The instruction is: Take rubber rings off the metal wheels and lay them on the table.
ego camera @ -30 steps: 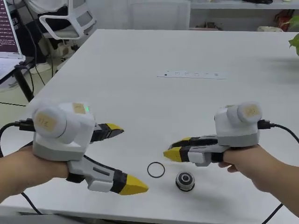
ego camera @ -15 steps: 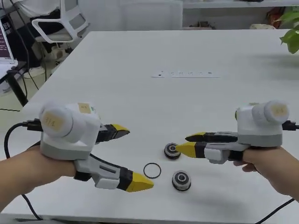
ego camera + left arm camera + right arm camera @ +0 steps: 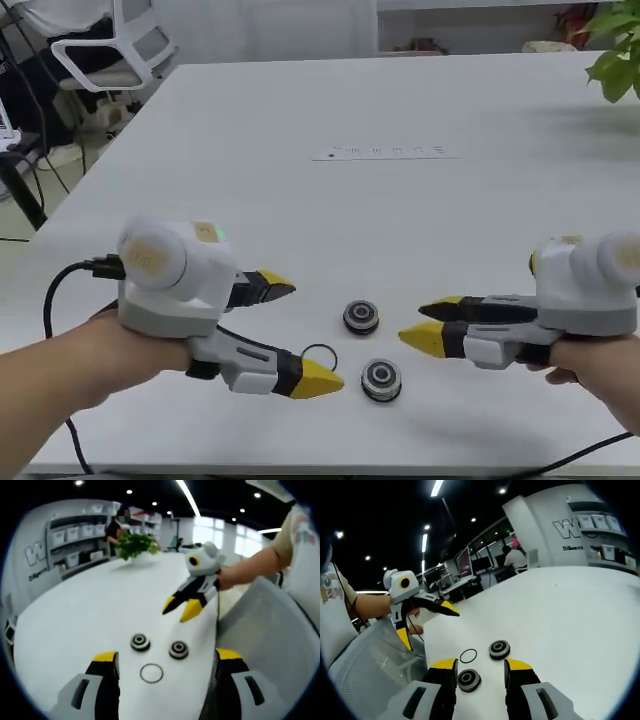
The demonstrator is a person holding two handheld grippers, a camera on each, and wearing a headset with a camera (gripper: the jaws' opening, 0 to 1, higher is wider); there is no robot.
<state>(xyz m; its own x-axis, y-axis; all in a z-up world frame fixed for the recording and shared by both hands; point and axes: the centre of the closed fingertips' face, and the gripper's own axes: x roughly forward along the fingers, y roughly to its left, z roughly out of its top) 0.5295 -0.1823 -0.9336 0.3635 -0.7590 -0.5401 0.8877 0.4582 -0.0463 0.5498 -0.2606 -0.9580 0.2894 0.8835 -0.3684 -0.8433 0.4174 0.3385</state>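
1. On the white bench [image 3: 400, 220], toward its near edge: a smooth, matt, pale top. It carries items 2–4, grouped close together with none touching another.
2. Far wheel [image 3: 361, 316]: small round disc lying flat, with a dark outer band around a bright metal hub that has a dark centre.
3. Near wheel [image 3: 381, 379]: same build and pose, nearer the bench edge and just right of the ring in the head view.
4. Rubber ring [image 3: 151, 673]: thin black hoop, flat on the bench and off both wheels. The left gripper view shows it whole, ahead of and between that gripper's jaws. In the head view the lower left jaw covers part of it.
5. Left gripper [image 3: 305, 335]: white and grey housing, black jaws ending in pointed yellow tips. The jaws are spread wide with nothing in them, held left of the wheels.
6. Right gripper [image 3: 418, 323]: same make. Its jaws are parted by a narrow gap and empty, with the tips aimed at the wheels from the right. The head view shows them apart from both wheels. In the right gripper view the near wheel sits in the gap between the tips, with the far wheel and the ring beyond.
7. Surroundings: green plant [image 3: 615, 50] at the bench's far corner, and a white-framed office chair [image 3: 110, 50] beyond the bench. The left gripper view adds wall shelves [image 3: 75, 550] of pale bins and a grey mesh panel [image 3: 265, 630].
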